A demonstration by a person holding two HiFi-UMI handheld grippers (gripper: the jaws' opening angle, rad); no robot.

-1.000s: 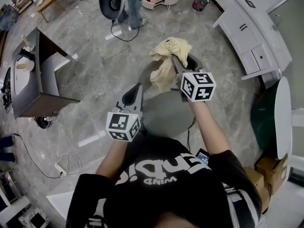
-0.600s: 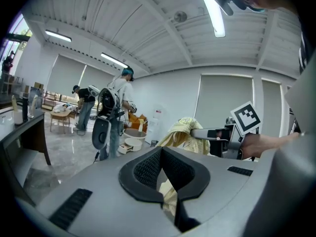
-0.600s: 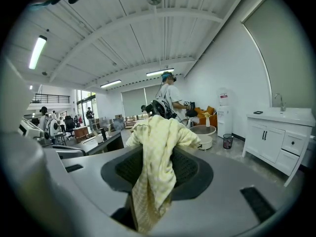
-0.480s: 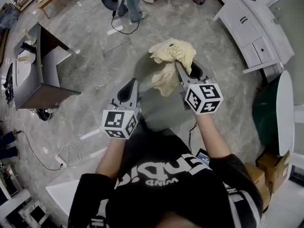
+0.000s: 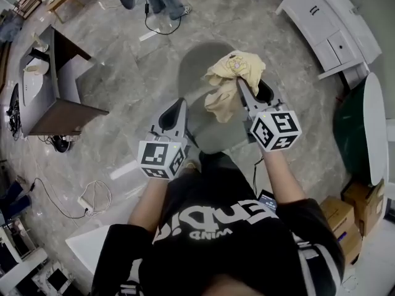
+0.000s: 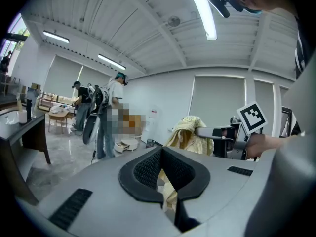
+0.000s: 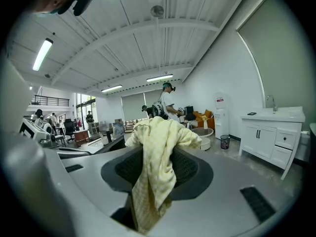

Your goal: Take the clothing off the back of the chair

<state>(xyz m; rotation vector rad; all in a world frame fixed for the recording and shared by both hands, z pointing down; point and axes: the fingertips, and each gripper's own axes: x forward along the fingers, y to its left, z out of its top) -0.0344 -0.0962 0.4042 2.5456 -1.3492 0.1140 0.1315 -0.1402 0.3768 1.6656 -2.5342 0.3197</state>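
Right gripper clamps the pale yellow garment, which hangs bunched from its jaws; left gripper, to its left, has jaws together, empty.

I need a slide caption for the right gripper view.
Right gripper clamping a pale yellow cloth garment; white cabinet at right.

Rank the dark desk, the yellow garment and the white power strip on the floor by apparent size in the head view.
1. dark desk, largest
2. yellow garment
3. white power strip, clearly smallest, though it lies farther from the camera than the garment
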